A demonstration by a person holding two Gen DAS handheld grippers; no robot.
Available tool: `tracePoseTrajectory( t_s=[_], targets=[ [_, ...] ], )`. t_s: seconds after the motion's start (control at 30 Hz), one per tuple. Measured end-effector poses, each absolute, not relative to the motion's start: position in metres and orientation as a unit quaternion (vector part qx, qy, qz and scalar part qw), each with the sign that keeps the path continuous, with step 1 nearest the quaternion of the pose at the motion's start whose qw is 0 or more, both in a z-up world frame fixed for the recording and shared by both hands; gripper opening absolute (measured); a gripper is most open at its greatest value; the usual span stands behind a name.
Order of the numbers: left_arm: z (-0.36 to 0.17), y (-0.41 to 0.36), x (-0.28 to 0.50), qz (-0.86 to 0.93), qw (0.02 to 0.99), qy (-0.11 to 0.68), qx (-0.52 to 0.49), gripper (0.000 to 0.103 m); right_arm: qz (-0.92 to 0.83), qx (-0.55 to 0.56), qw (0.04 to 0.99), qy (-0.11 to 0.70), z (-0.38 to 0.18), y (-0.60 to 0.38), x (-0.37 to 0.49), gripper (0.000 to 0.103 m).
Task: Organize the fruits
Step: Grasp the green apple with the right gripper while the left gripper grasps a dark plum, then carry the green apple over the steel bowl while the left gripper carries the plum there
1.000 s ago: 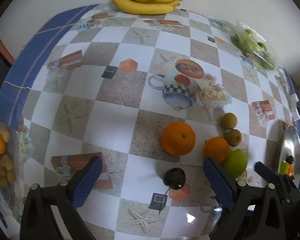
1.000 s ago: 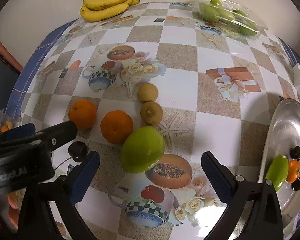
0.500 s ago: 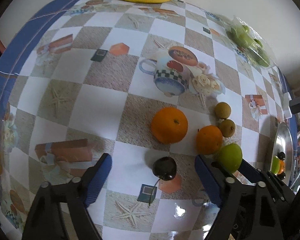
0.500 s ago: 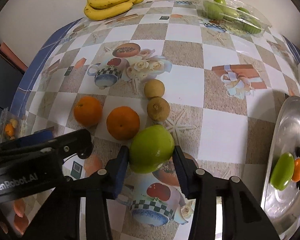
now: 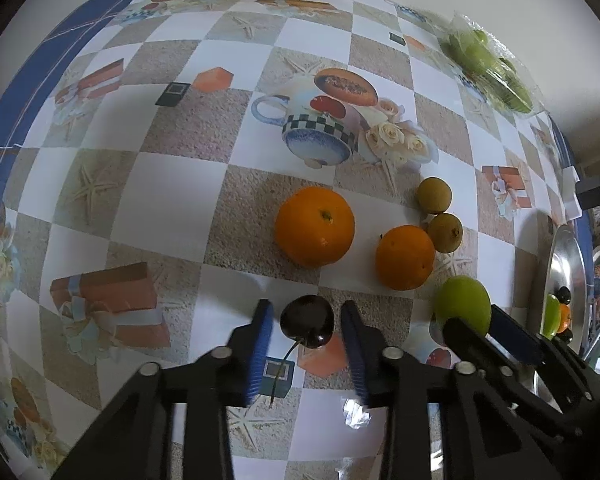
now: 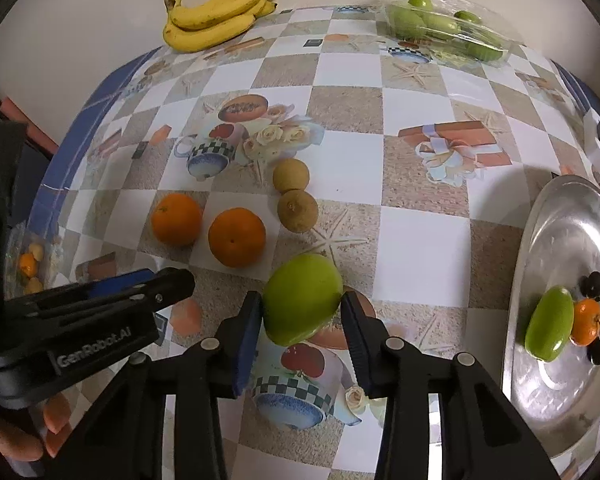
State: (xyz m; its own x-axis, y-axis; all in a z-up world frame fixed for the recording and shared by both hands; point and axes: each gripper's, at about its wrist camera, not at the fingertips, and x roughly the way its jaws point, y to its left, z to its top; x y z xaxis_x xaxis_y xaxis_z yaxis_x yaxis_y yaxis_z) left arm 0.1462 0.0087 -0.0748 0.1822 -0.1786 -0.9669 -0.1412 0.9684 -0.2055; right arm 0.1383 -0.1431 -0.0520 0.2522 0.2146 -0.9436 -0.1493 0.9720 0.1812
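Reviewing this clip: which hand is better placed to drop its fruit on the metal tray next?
Right. Its tongs are closing with both pads against the green fruit, and the metal tray lies directly to that side. The left tongs are closing around the dark cherry, farther from the tray, with the right tongs between.

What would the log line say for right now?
left gripper: closing round cherry | right gripper: closing on green fruit | tray: some fruit in already

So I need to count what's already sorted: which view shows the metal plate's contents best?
The right wrist view: the metal plate lies open, showing a green fruit, a small orange one and dark cherries. In the left wrist view the plate is an edge-on sliver, its fruit barely visible.
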Motion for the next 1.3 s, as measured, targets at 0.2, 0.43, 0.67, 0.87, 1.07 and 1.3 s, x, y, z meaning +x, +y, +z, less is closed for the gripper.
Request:
tracePoseTrajectory(
  t_s=[0.2, 0.43, 0.67, 0.87, 1.07, 1.3],
  targets=[
    [-0.068, 0.011, 0.145, -0.005, 0.767, 0.629, -0.127, 0.028, 0.119, 0.035, 0.797, 0.591, -0.041, -0.148, 0.138, 0.035],
    [-0.064, 0.010, 0.145, -0.004, 0.771, 0.625, -0.123, 0.028, 0.114, 0.030, 0.793, 0.598, -0.045, -0.153, 0.138, 0.034],
    [-0.066, 0.004, 0.149, -0.005, 0.770, 0.628, -0.114, 0.028, 0.113, 0.047, 0.786, 0.606, -0.049, -0.157, 0.141, 0.039],
    [-0.066, 0.006, 0.147, -0.005, 0.769, 0.629, -0.114, 0.028, 0.125, 0.064, 0.771, 0.621, -0.060, -0.152, 0.143, 0.042],
    [-0.067, 0.004, 0.149, -0.005, 0.769, 0.629, -0.113, 0.028, 0.126, 0.036, 0.769, 0.625, -0.063, -0.143, 0.140, 0.042],
    [-0.052, 0.011, 0.151, 0.005, 0.783, 0.610, -0.122, 0.028, 0.128, 0.033, 0.779, 0.613, -0.051, -0.146, 0.140, 0.042]
  ],
)
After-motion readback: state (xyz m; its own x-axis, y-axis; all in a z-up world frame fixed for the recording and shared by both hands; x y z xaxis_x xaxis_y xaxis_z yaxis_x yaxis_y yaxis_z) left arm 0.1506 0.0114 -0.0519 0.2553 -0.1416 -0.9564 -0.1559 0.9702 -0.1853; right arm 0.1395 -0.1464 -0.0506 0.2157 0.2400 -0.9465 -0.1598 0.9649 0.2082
